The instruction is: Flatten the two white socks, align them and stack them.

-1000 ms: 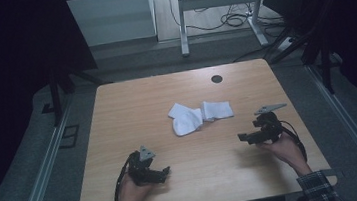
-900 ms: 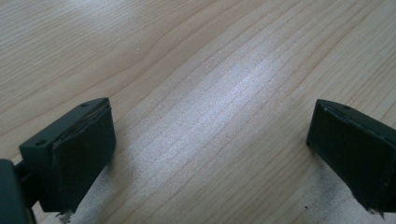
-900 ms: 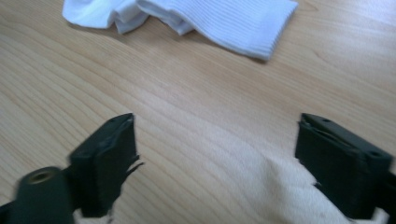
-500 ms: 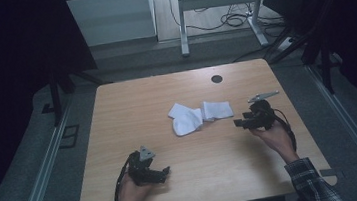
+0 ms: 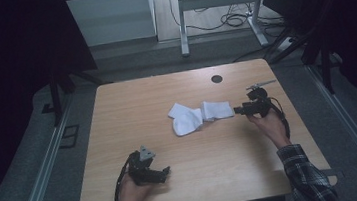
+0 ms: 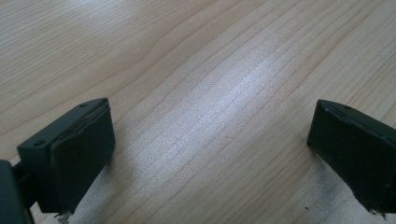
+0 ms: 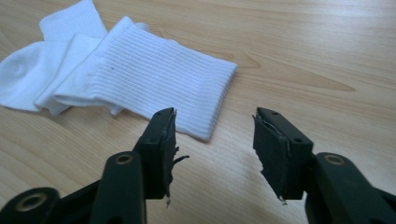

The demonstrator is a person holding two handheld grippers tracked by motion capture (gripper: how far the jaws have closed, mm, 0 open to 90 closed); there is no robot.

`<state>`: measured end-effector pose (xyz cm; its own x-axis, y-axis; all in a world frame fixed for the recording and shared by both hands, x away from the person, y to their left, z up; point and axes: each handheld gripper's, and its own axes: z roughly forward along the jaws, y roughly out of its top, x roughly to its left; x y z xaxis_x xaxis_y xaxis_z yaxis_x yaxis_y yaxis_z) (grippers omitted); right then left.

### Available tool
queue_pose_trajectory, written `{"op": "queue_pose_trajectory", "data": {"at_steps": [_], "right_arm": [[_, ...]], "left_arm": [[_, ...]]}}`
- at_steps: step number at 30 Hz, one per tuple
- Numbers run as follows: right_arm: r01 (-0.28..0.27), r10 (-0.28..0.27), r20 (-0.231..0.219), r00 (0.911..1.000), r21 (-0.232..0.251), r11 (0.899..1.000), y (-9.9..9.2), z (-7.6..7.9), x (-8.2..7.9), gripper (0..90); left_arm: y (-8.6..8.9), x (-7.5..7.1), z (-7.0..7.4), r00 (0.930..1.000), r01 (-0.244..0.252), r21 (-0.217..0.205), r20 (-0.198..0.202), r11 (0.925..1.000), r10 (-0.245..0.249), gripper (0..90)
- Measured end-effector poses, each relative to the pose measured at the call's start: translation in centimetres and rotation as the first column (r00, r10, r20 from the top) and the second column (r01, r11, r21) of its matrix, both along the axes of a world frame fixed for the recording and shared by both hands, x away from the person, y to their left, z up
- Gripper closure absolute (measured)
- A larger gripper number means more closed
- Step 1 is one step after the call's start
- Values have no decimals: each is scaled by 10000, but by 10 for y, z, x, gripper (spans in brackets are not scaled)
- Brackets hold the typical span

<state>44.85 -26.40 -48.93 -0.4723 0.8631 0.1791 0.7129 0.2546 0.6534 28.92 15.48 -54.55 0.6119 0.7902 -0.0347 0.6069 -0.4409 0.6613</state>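
socks (image 7: 116, 70): white pair, overlapped mid-table (image 5: 132, 110), cuff end toward the right gripper (image 7: 212, 130)
right gripper: jaws have just been closing, now half apart — nothing between them, cuff just ahead
left gripper (image 6: 210, 154): released, over bare wood
risk: jaws too narrow for the cuff — could push it or catch one sock

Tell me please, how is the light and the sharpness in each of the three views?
High view: dim, dark surroundings, only the table lit, socks small but clear. Left gripper view: bright, a pale sheen on the wood between the open left gripper, whose near jaws look soft. Right gripper view: evenly lit, rib knit of the socks sharp, right gripper casting faint shadow.
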Motion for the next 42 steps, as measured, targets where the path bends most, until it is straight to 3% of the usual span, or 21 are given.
{"op": "queue_pose_trajectory", "data": {"at_steps": [6, 15, 22, 25, 28, 30, 31, 38, 39, 41, 42], "right_arm": [[-85, 88, 68, 9999, -452, 9989, 15, -8, 6, 598], [19, 5, 252, 9997, -926, 9957, 29, -23, 15, 600], [-97, 112, 115, 9999, -1234, 9923, 36, -34, 18, 588], [-128, 145, 139, 9998, -1184, 9929, 36, -36, 17, 647], [-348, 357, 57, 9993, -1138, 9929, 38, -36, 15, 784], [-415, 423, 49, 9991, -1137, 9927, 39, -35, 14, 802], [-466, 477, 56, 9988, -1290, 9905, 41, -33, 12, 813], [-568, 598, 305, 9977, -915, 9942, 39, -7, 7, 813], [-574, 606, 490, 9970, -653, 9962, 36, 8, 5, 813], [-616, 647, 571, 9963, -541, 9966, 35, 15, 4, 813], [-665, 693, 761, 9947, -386, 9970, 33, 29, 1, 813]], "left_arm": [[0, 0, 0, 10000, -3, -14, -13, 10000, 3, 7], [0, 0, 0, 10000, -7, -14, -14, 10000, 7, 5], [0, 0, 0, 10000, -10, -16, -18, 10000, 10, 4], [0, 0, 0, 10000, -7, -14, -21, 10000, 7, 4], [0, 0, 0, 10000, -5, -13, -20, 10000, 5, 4], [0, 0, 0, 10000, -4, -13, -19, 10000, 4, 4], [0, 0, 0, 10000, -3, -9, -17, 10000, 3, 4], [0, 0, 0, 10000, 1, -5, -17, 10000, -1, 4], [0, 0, 0, 10000, 6, 1, -21, 10000, -6, 4], [0, 0, 0, 10000, 6, 4, -21, 10000, -6, 4], [0, 0, 0, 10000, 45, 45, -16, 10000, -45, 4]]}}
